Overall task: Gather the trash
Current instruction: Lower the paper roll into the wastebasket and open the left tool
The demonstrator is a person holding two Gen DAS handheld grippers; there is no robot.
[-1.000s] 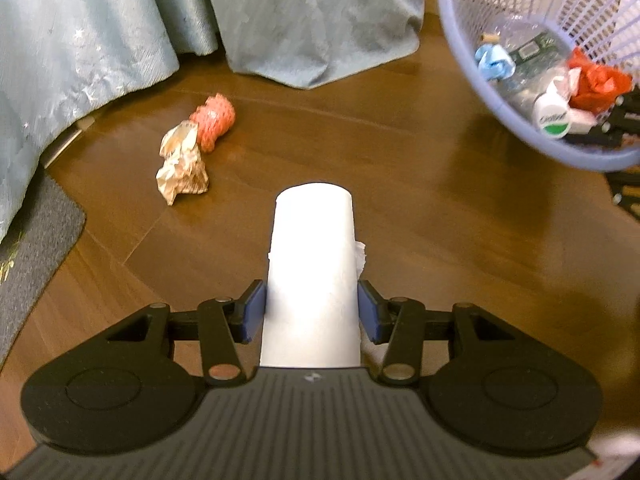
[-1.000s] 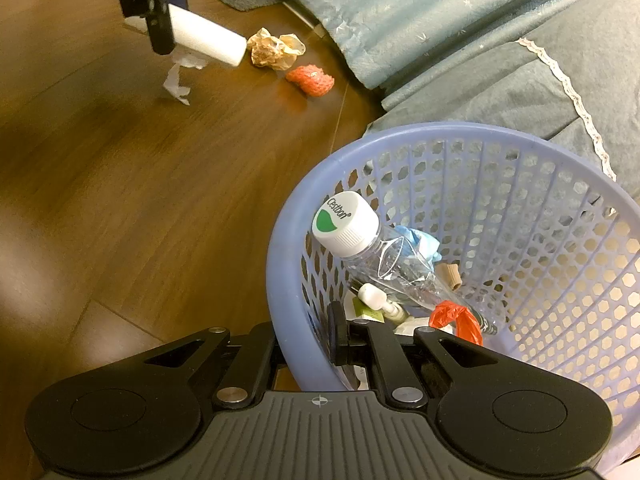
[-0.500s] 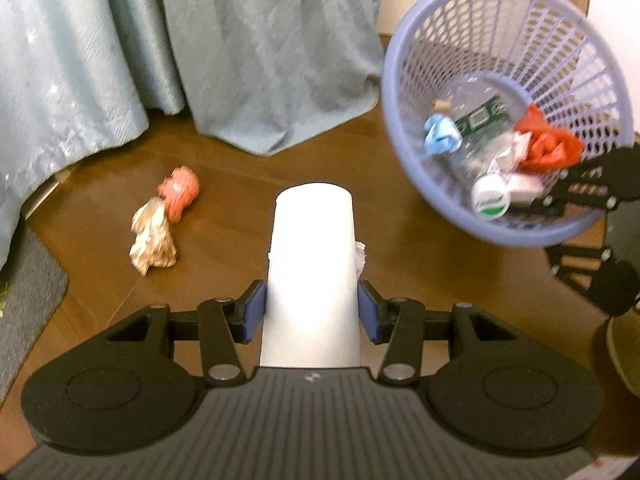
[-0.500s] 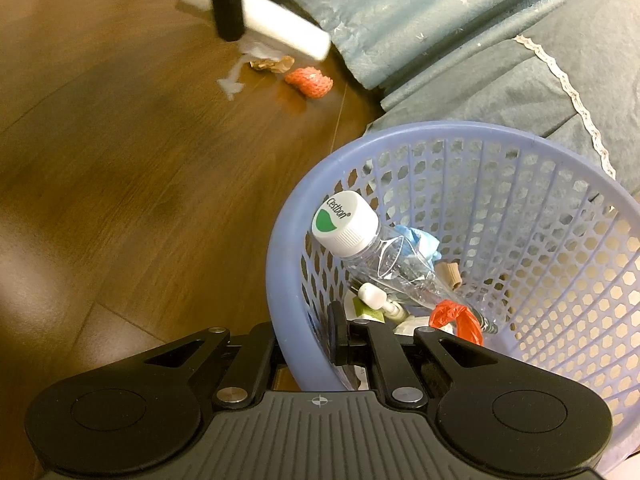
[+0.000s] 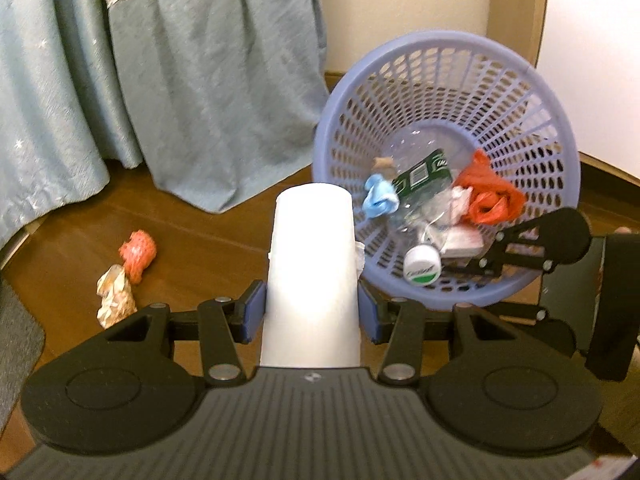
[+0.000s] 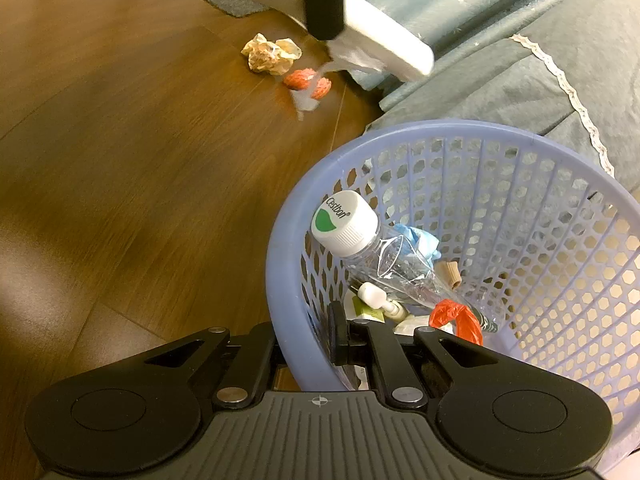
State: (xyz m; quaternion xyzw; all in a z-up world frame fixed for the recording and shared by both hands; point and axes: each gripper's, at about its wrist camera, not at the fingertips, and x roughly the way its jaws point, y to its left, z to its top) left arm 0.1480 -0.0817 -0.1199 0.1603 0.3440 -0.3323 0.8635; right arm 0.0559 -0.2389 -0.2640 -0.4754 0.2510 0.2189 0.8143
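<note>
My left gripper [image 5: 311, 312] clamps a smooth white paper cup [image 5: 312, 276], a tapered tube with a shred of tissue clinging to its side, held above the glossy wooden floor [image 6: 120, 200]. My right gripper [image 6: 308, 344] pinches the rim of the lilac plastic mesh basket [image 6: 520, 200], tilting it. Inside lies a crushed clear bottle [image 6: 384, 264]. A crumpled paper ball [image 5: 114, 294] and an orange wad [image 5: 138, 254] lie on the floor.
</note>
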